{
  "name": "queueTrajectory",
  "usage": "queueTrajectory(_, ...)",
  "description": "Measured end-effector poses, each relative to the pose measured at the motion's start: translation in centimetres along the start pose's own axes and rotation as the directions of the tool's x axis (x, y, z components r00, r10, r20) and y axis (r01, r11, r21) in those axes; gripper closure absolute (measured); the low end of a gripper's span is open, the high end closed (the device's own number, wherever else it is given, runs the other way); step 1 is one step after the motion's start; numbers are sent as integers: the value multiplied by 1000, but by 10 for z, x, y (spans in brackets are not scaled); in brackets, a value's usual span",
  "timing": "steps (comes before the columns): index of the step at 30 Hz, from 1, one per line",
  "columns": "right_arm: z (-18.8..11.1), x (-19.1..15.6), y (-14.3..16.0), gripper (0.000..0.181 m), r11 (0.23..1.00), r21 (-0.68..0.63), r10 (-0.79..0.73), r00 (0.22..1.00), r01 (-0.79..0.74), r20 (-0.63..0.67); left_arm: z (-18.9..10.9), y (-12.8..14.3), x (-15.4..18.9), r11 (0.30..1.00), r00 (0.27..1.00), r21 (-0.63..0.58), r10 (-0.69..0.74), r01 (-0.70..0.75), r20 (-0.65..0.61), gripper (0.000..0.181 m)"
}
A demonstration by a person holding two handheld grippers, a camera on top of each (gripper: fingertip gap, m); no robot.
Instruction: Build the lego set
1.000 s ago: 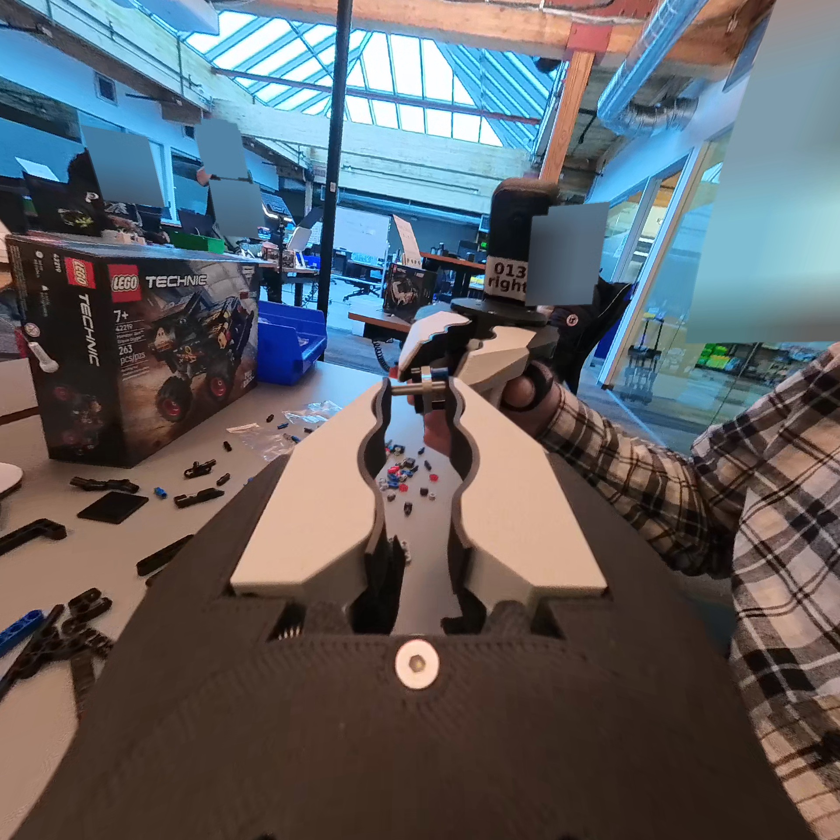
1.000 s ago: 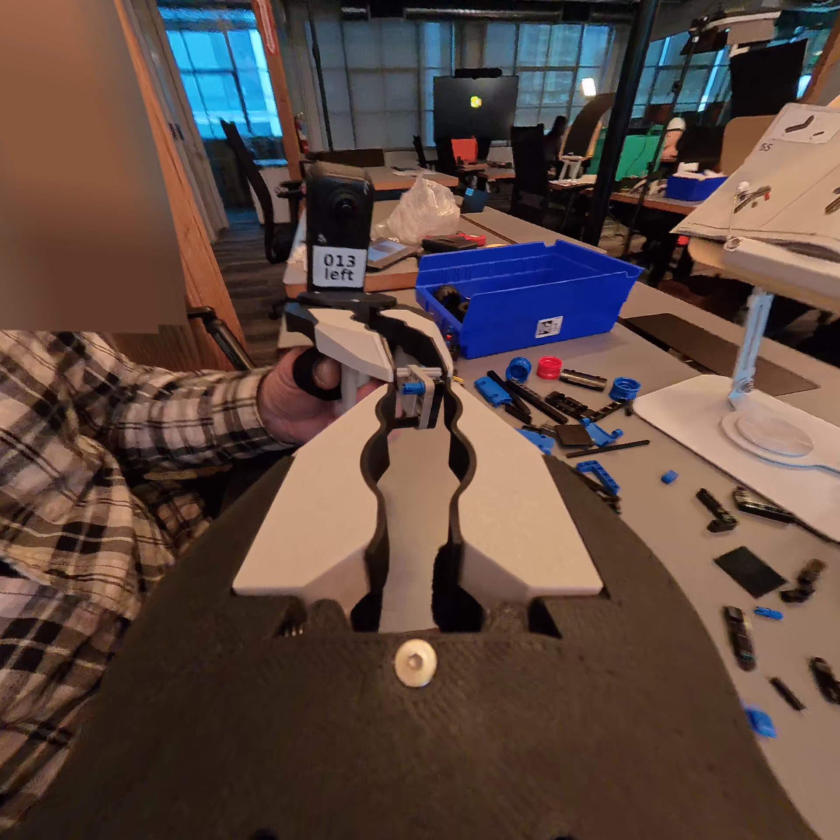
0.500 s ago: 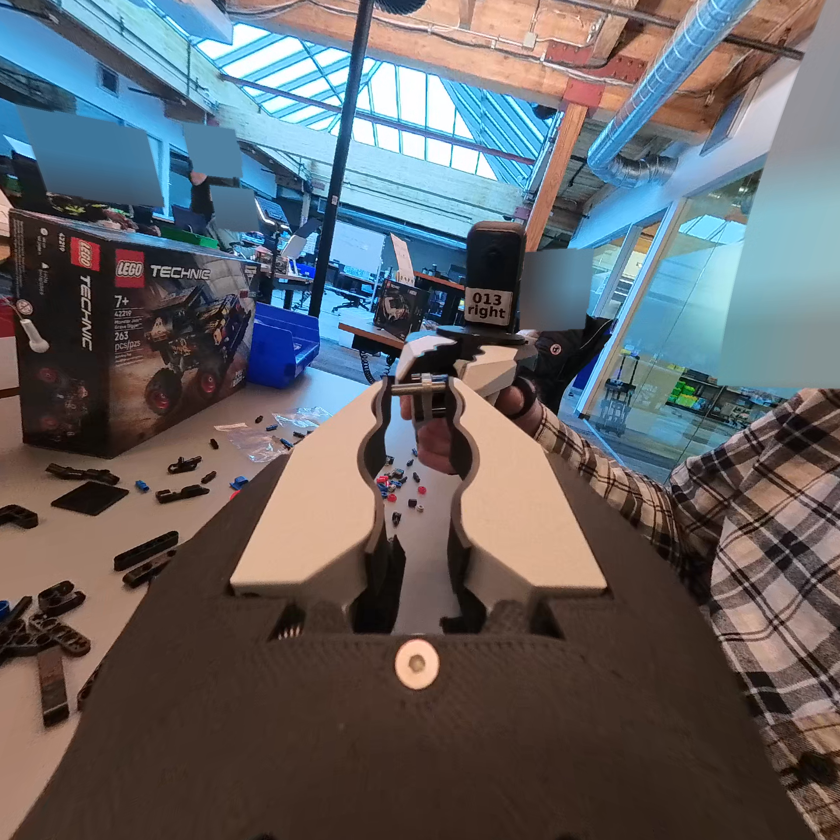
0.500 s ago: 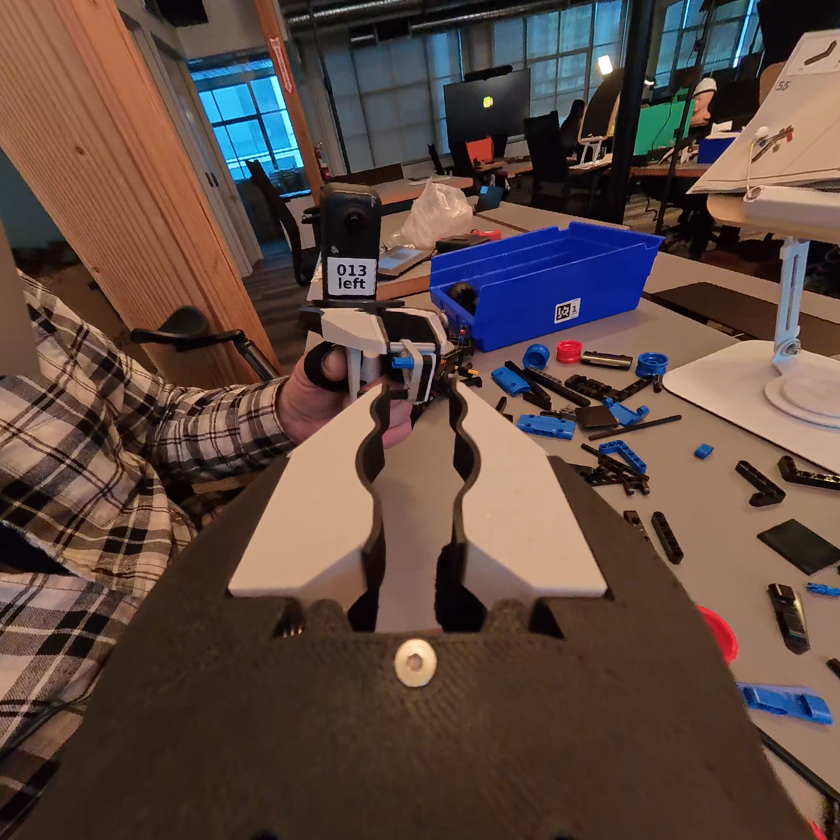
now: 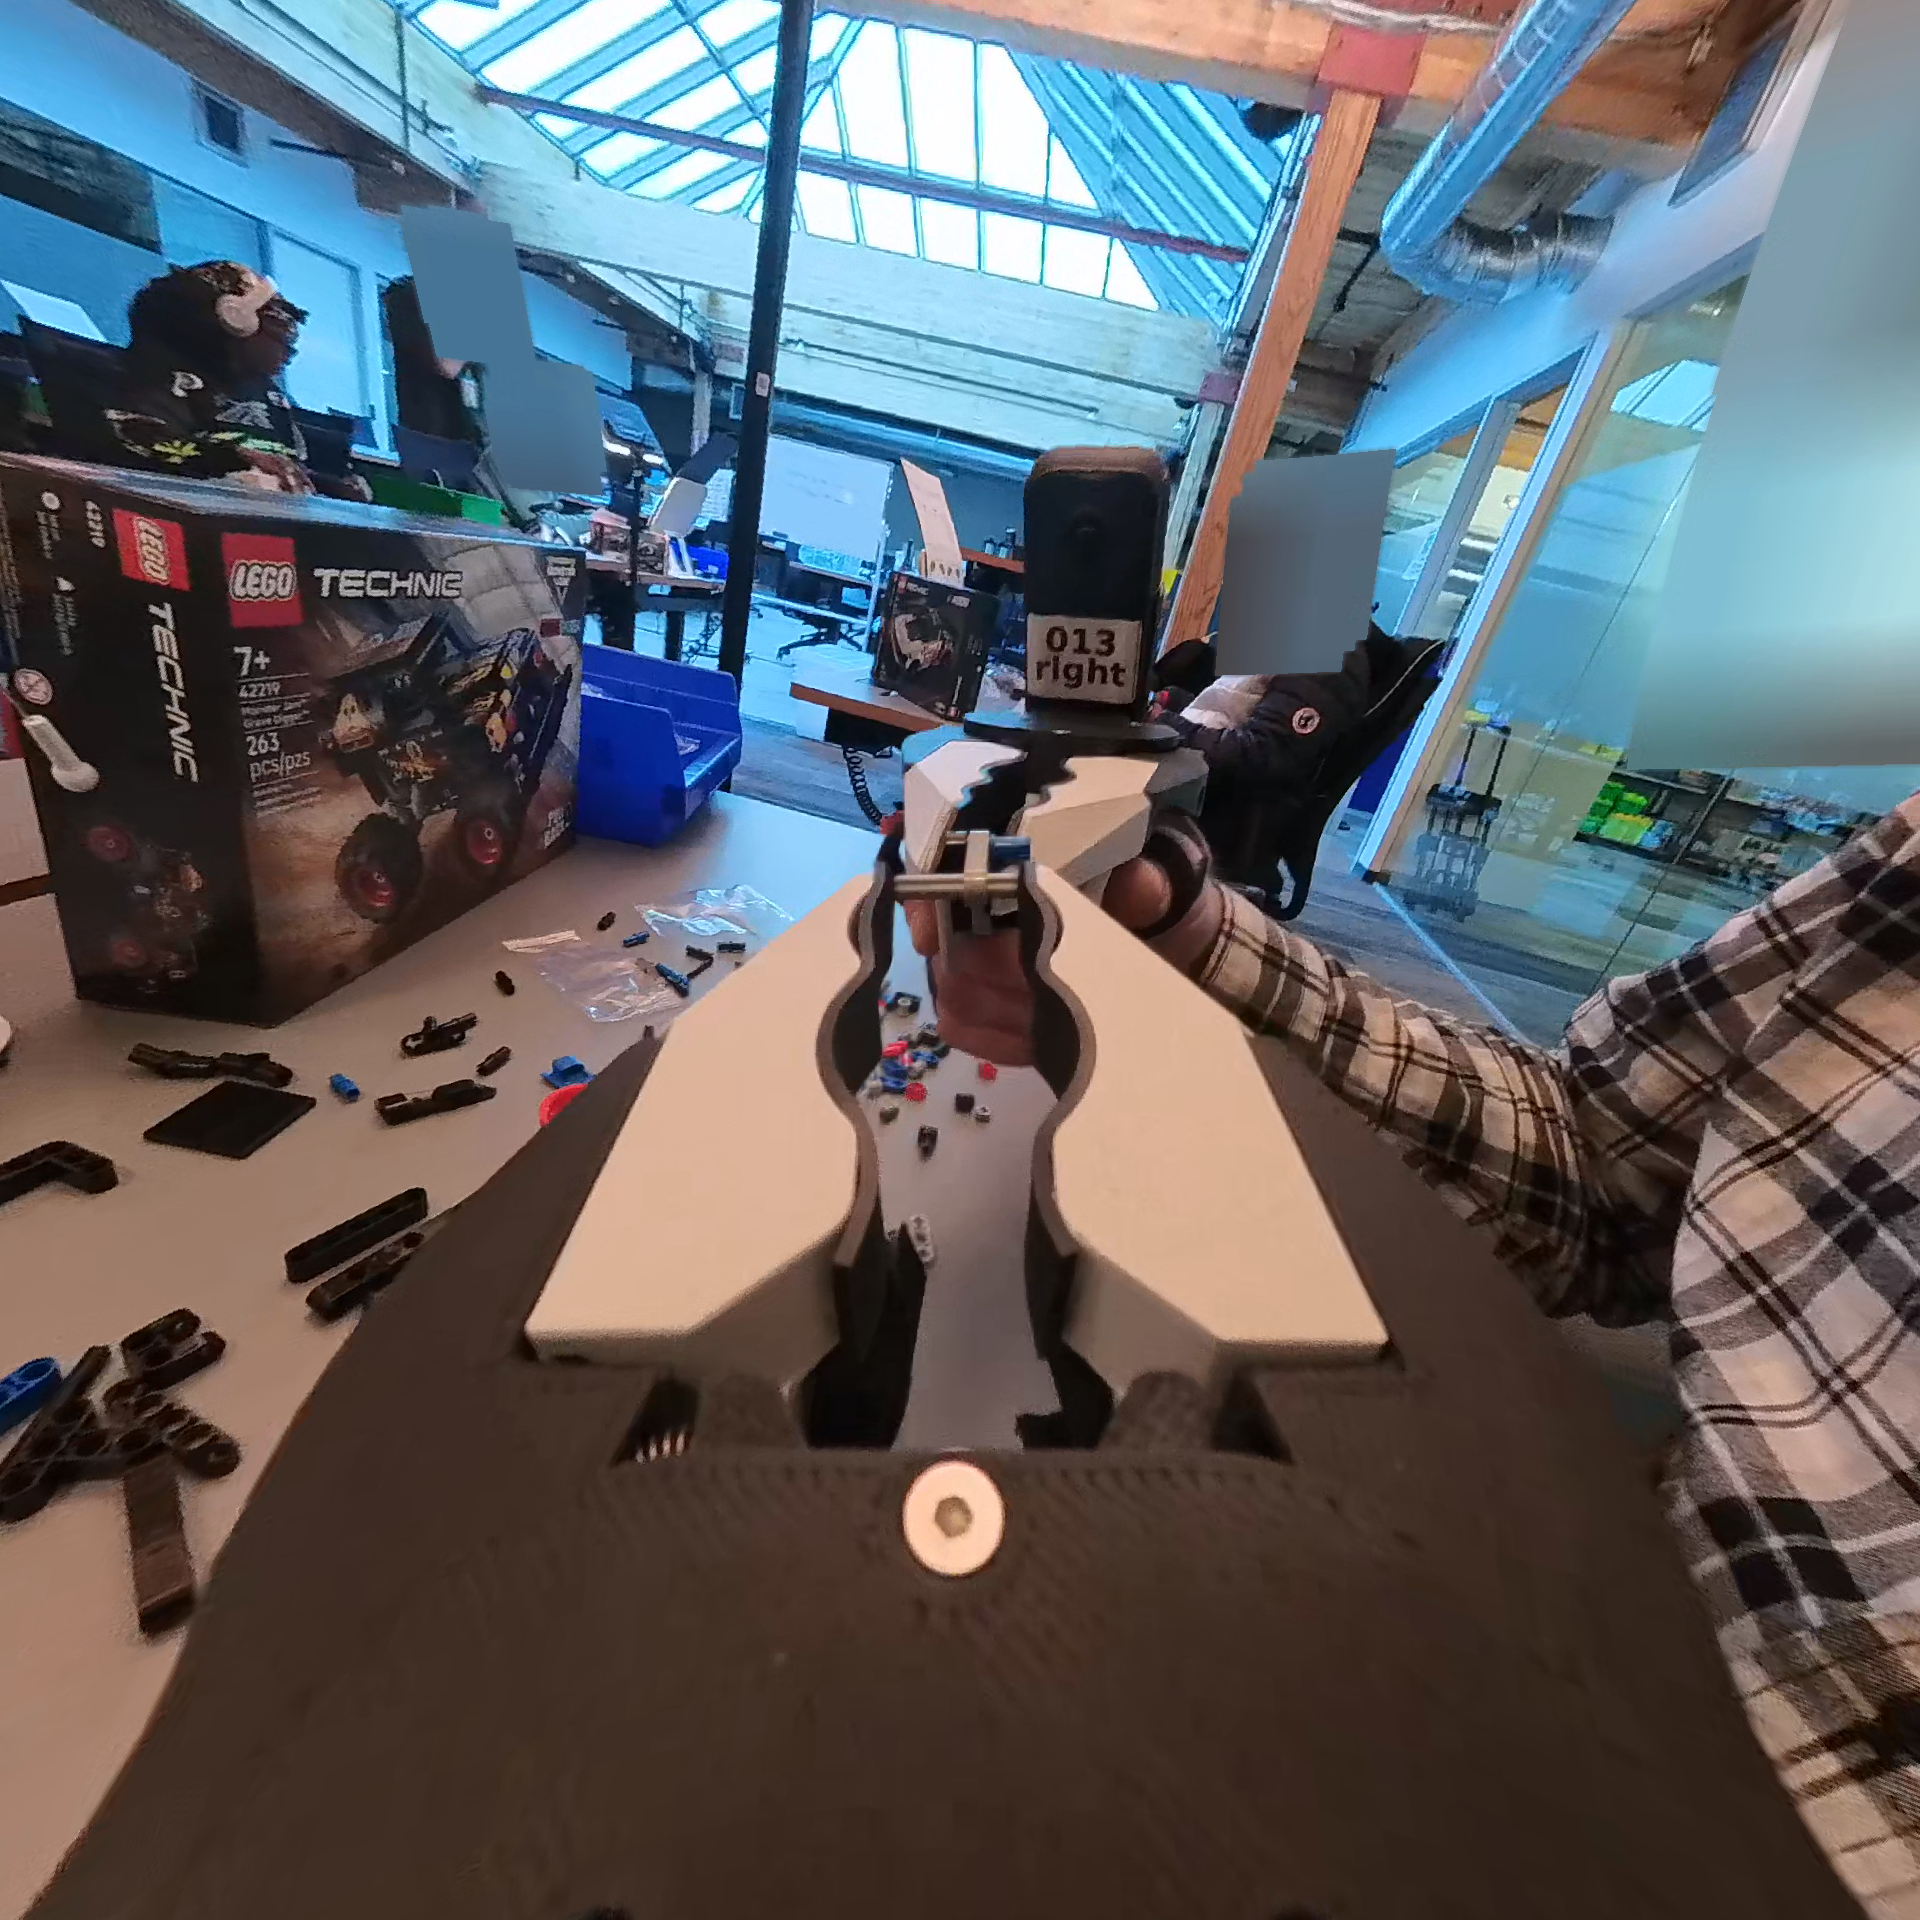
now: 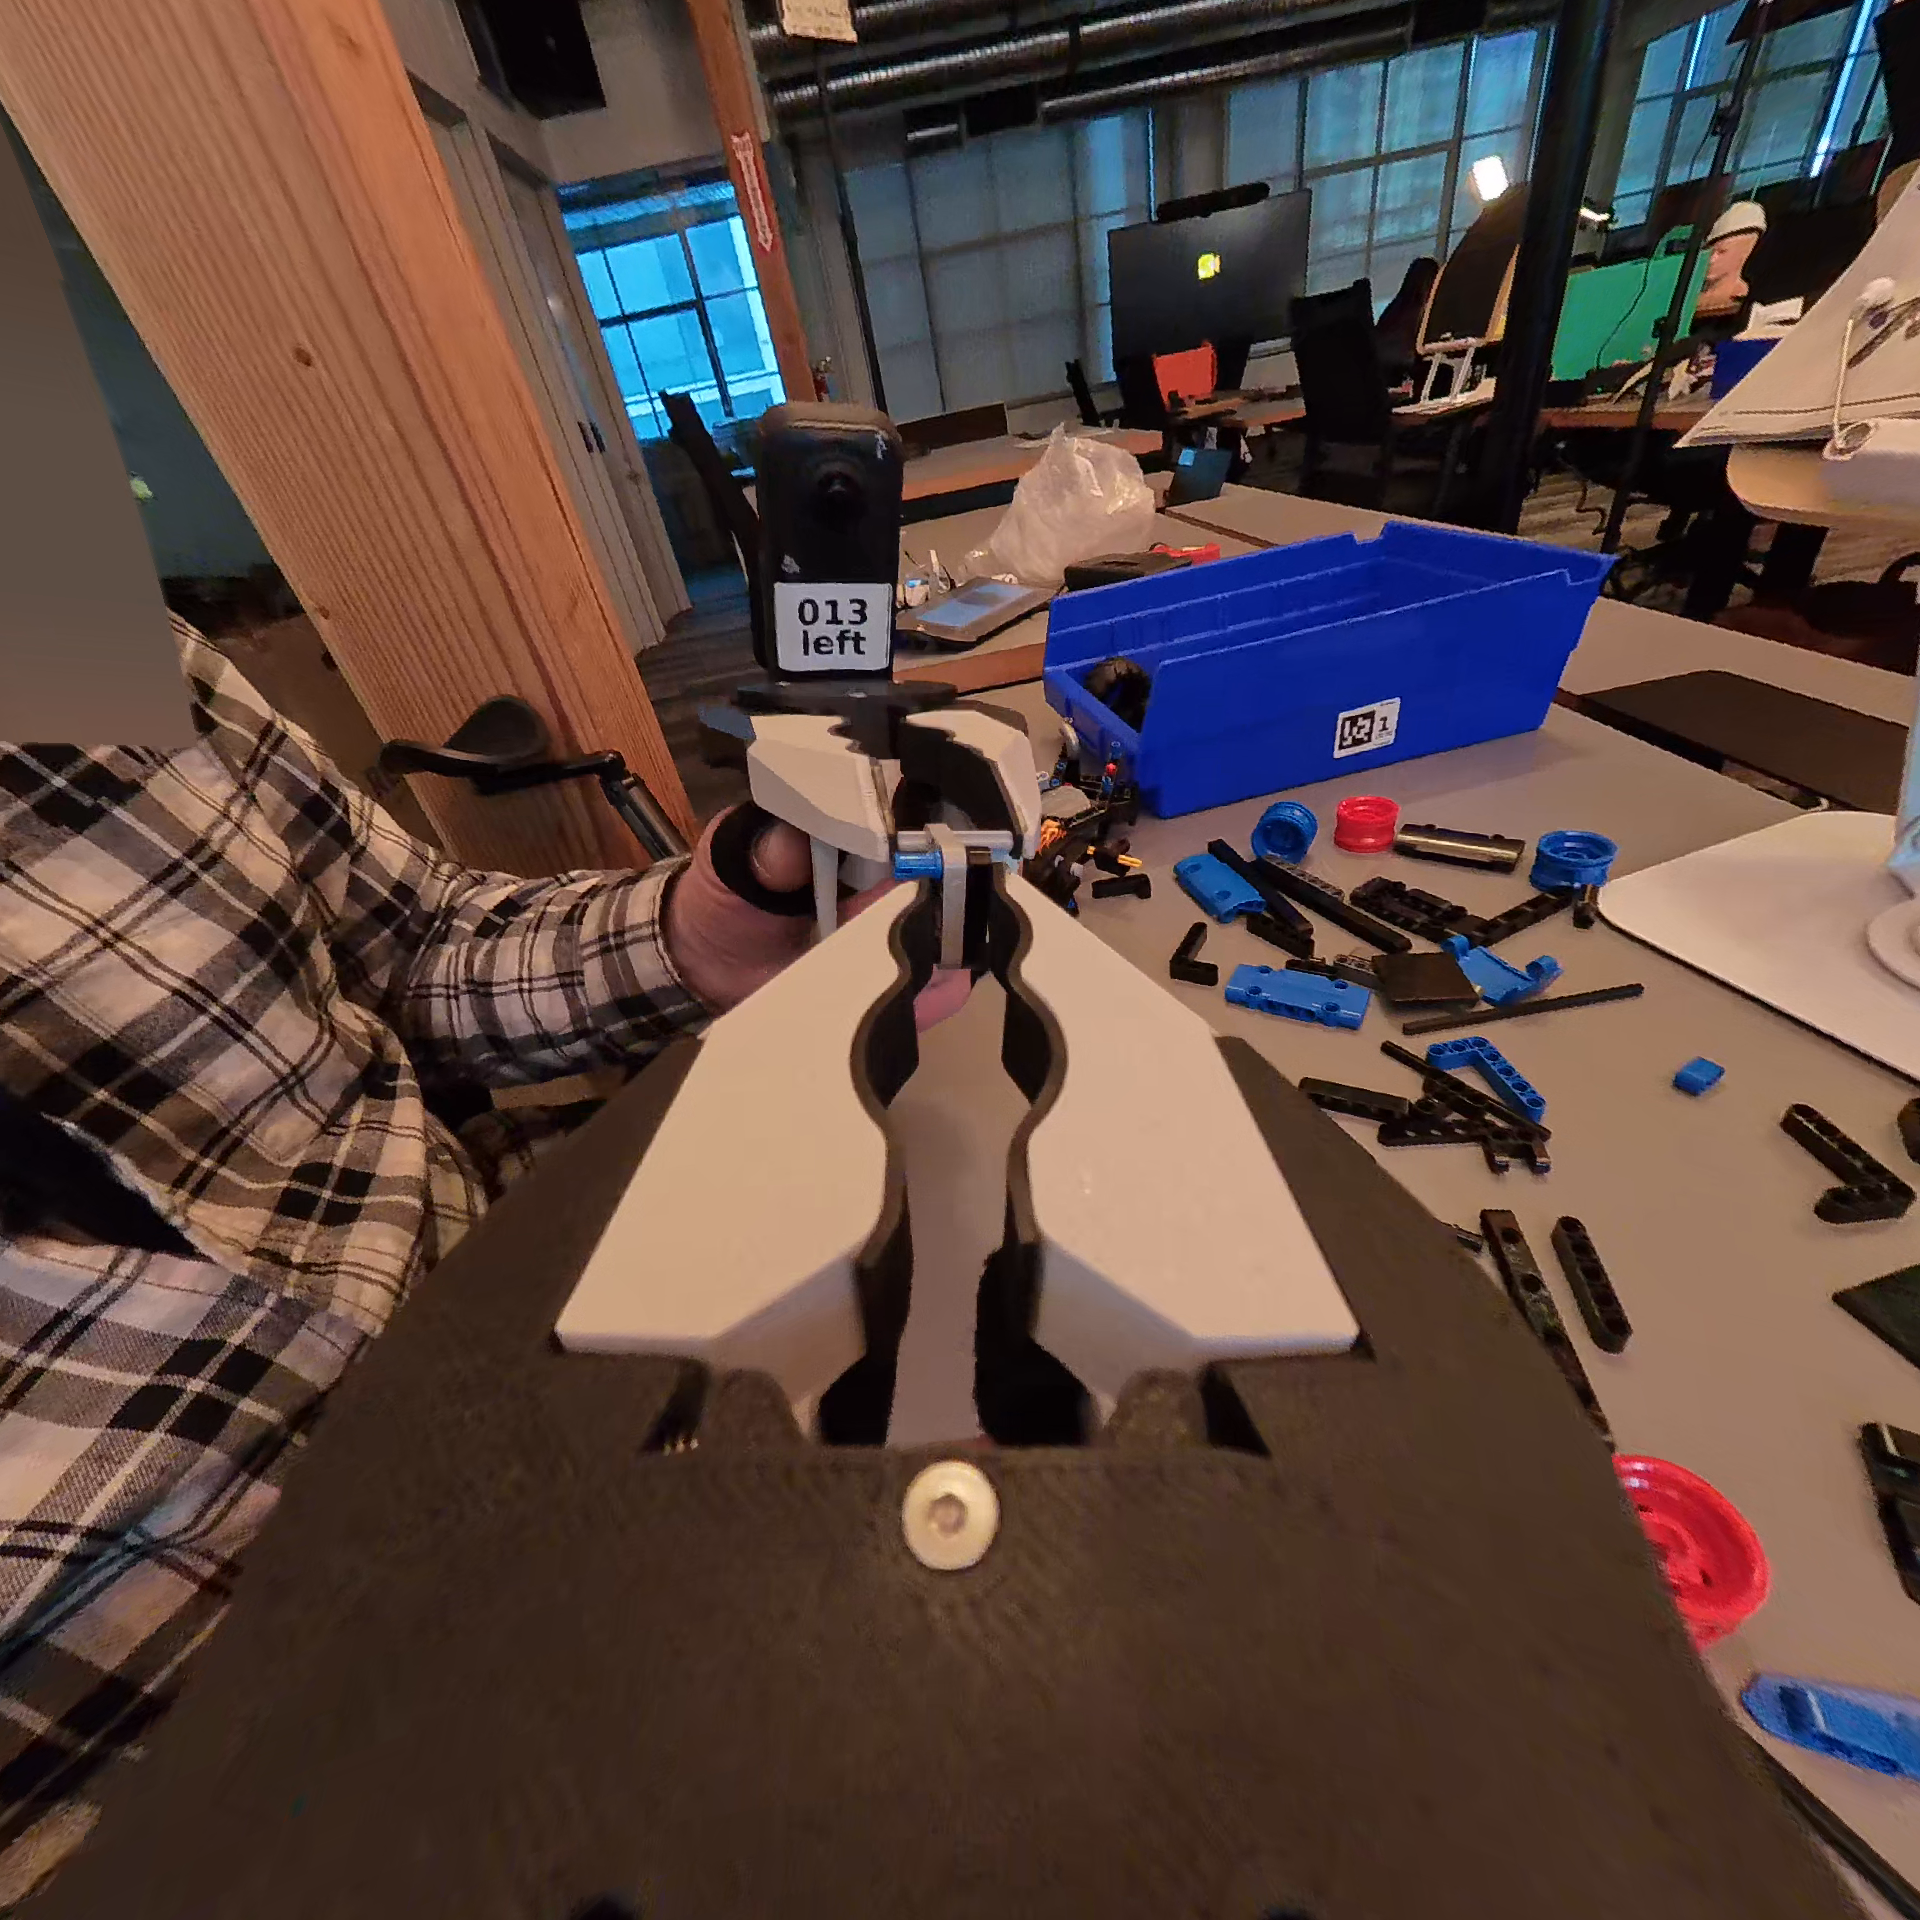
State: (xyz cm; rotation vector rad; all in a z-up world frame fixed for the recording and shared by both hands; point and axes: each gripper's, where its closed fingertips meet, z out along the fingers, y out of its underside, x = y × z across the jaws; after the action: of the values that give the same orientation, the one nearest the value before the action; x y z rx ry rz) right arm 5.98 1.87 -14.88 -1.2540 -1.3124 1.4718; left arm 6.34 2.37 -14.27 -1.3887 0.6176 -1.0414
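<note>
My two grippers face each other above the grey table (image 6: 1714,1247), tips meeting on one small lego assembly. In the left wrist view my left gripper (image 5: 961,888) is shut end to end on a short grey axle (image 5: 935,886) that carries a blue pin (image 5: 1006,852). My right gripper (image 5: 977,831) shows just behind it. In the right wrist view my right gripper (image 6: 954,899) is shut on a thin upright grey and black piece (image 6: 954,914) that hangs on the axle (image 6: 977,840). The left gripper (image 6: 951,831) is just beyond.
A lego box (image 5: 291,748) stands at the left, with a blue bin (image 5: 644,748) behind it. Another blue bin (image 6: 1320,665), loose black and blue beams (image 6: 1455,1101), a red wheel (image 6: 1683,1548) and a white stand base (image 6: 1766,914) lie to the right. A wooden post (image 6: 343,416) is close by. My left and right fingertips are right by each other.
Both grippers keep hold of the small assembly. The right gripper's view has lifted and swung right, so more of the table and the blue bin shows. The left gripper has shifted only slightly.
</note>
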Motion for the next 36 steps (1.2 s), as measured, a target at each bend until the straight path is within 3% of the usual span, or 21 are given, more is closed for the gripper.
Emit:
queueTrajectory(15, -2, 7, 9, 174, 1000, -12, -5, 1000, 5, -11, -2, 2, -10, 999, 997, -24, 37, -35, 73, 160)
queueTrajectory(26, -2, 14, 19, 174, 998, -41, -45, 998, 43, -50, 1, 15, -12, 992, 993, -106, 82, -72, 88, 173)
queueTrajectory(36, -3, 18, 22, 174, 998, -42, -43, 997, 40, -70, -1, 21, -19, 984, 986, -157, 108, -88, 126, 172)
